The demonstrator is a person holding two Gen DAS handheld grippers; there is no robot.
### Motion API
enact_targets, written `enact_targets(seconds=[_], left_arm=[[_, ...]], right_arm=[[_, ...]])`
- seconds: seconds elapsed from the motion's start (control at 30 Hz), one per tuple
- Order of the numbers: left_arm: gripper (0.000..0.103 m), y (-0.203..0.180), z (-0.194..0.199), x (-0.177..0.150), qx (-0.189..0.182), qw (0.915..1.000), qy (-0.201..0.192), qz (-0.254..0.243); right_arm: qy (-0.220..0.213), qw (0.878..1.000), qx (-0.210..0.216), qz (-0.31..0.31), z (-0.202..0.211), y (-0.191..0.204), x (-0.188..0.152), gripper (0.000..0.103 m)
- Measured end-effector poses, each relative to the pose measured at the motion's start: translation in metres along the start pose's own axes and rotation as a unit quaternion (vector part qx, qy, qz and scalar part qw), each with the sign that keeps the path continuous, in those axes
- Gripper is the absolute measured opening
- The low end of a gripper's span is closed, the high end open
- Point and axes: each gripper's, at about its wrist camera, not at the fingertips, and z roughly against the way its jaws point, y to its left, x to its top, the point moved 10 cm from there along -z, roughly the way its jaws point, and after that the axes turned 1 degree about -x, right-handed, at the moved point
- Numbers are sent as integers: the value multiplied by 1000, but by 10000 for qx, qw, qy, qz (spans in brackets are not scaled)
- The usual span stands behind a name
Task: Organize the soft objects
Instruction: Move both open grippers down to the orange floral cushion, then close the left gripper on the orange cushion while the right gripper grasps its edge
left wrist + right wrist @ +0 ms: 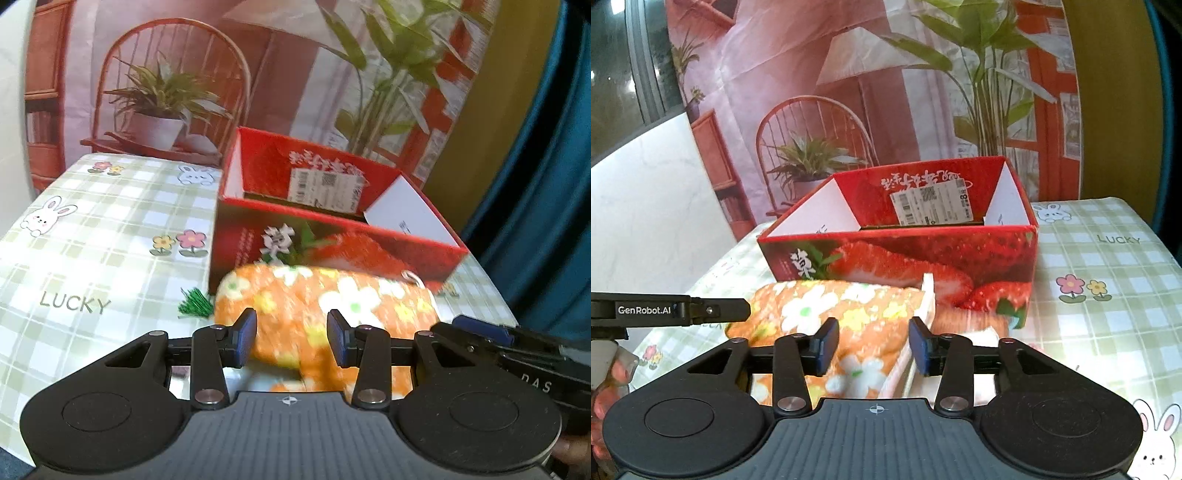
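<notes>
A soft orange cushion with white and yellow flowers (332, 295) (820, 306) lies on the checked tablecloth, right in front of the red strawberry box (332, 251) (905, 258). A white lining edge (927, 295) shows at its right side. My left gripper (291, 338) is open, with the cushion's near edge between its blue pads and no pinch showing. My right gripper (873, 345) is likewise open around the fabric. Each gripper shows in the other's view: the right gripper (480, 328) at the cushion's right end, the left gripper (701, 310) at its left end.
The box is open-topped, with white inner flaps and a shipping label on its back wall. The tablecloth (92, 258) with rabbits and flowers spreads to both sides. A green tuft (194, 302) sits by the cushion. A printed backdrop stands behind, a blue curtain (535, 184) to the right.
</notes>
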Motion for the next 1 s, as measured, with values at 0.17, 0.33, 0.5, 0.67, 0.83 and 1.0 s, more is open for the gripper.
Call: enact_targets(seconds=[0.17, 0.33, 0.5, 0.67, 0.83, 1.0], left_arm=[[44, 7, 0, -12, -99, 9997, 142, 199], [44, 8, -2, -16, -135, 9993, 171, 303], [45, 14, -9, -17, 85, 9992, 128, 367], [57, 31, -13, -13, 351, 9974, 15, 632], [55, 39, -24, -9, 56, 9938, 95, 1108], [33, 32, -22, -13, 70, 9962, 122, 858]], right_arm=[[116, 9999, 32, 76, 4, 0, -12, 45], [190, 9997, 23, 133, 1, 1, -18, 45], [232, 9995, 29, 209, -3, 2, -21, 46], [272, 9995, 5, 170, -8, -3, -25, 46], [270, 9995, -17, 186, -10, -1, -27, 45], [275, 9995, 28, 138, -9, -3, -26, 45]])
